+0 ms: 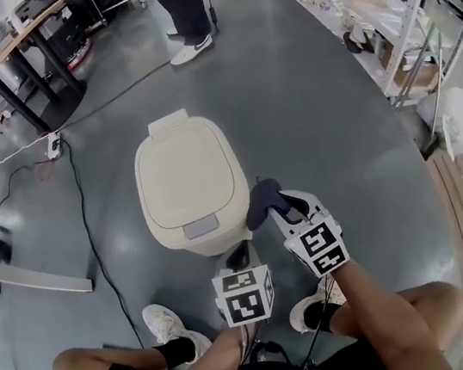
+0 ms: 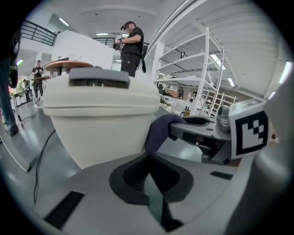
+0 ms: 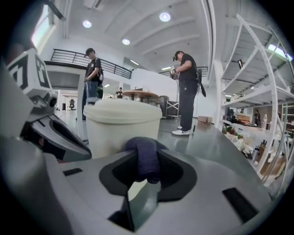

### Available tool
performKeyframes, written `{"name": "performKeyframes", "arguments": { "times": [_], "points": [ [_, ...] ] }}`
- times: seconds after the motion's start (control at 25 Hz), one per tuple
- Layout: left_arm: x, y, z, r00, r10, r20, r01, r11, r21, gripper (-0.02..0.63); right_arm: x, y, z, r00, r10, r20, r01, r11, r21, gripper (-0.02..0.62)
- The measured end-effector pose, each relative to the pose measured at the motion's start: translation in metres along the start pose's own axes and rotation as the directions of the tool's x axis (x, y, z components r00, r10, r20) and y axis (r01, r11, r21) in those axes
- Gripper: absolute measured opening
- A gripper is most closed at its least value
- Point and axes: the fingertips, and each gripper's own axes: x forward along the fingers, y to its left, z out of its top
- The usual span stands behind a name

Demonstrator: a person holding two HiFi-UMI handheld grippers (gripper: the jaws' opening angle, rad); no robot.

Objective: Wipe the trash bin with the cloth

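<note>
On grey floor (image 1: 315, 105) by trash bin (image 1: 189, 178), right gripper (image 1: 274, 208) jaws pinch cloth (image 1: 262, 199), left gripper (image 2: 148, 158) jaws closed.

Glossy grey floor (image 1: 306, 107); white shelving (image 1: 369, 5) right; tables (image 1: 10, 53) left.

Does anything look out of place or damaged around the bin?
Nothing stands out. The bin stands upright with its lid shut, and the right hand-held gripper holds the cloth beside it.

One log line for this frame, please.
right gripper: shut on cloth | cloth: at trash bin right side | left gripper: shut, empty | lid: closed
</note>
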Motion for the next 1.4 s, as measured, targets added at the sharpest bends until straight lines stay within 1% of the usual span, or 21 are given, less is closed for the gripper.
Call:
{"name": "performKeyframes", "arguments": {
  "times": [0.12,0.24,0.4,0.56,0.8,1.08,1.4],
  "points": [
    [-0.008,-0.005,0.017,0.999,0.014,0.033,-0.014,1.000,0.000,-0.003,-0.001,0.005,0.025,0.997,0.034,0.065,-0.033,0.999,-0.014,0.098],
    [-0.013,-0.012,0.032,0.997,0.007,0.072,-0.007,1.000,-0.006,-0.002,0.001,0.009,0.039,0.993,0.051,0.108,-0.052,0.999,0.002,0.098],
    [-0.011,-0.021,0.039,0.994,0.009,0.110,-0.010,1.000,0.008,-0.003,0.005,0.007,0.031,0.991,0.075,0.111,-0.079,0.996,0.031,0.098],
    [-0.003,-0.020,0.035,0.993,0.022,0.119,-0.024,1.000,0.017,-0.003,0.013,0.009,0.026,0.987,0.099,0.124,-0.105,0.993,0.047,0.098],
    [0.017,-0.019,0.011,0.996,0.035,0.085,-0.037,0.999,0.025,-0.002,0.029,0.003,0.006,0.983,0.129,0.133,-0.138,0.988,0.064,0.098],
    [0.047,-0.020,-0.024,0.998,0.031,0.046,-0.032,0.999,0.020,-0.003,0.053,0.001,-0.036,0.979,0.172,0.110,-0.183,0.977,0.108,0.098],
    [0.075,-0.016,-0.054,0.999,0.031,-0.006,-0.031,0.999,0.022,-0.003,0.073,0.009,-0.082,0.979,0.188,0.080,-0.200,0.964,0.174,0.098]
  ]
}}
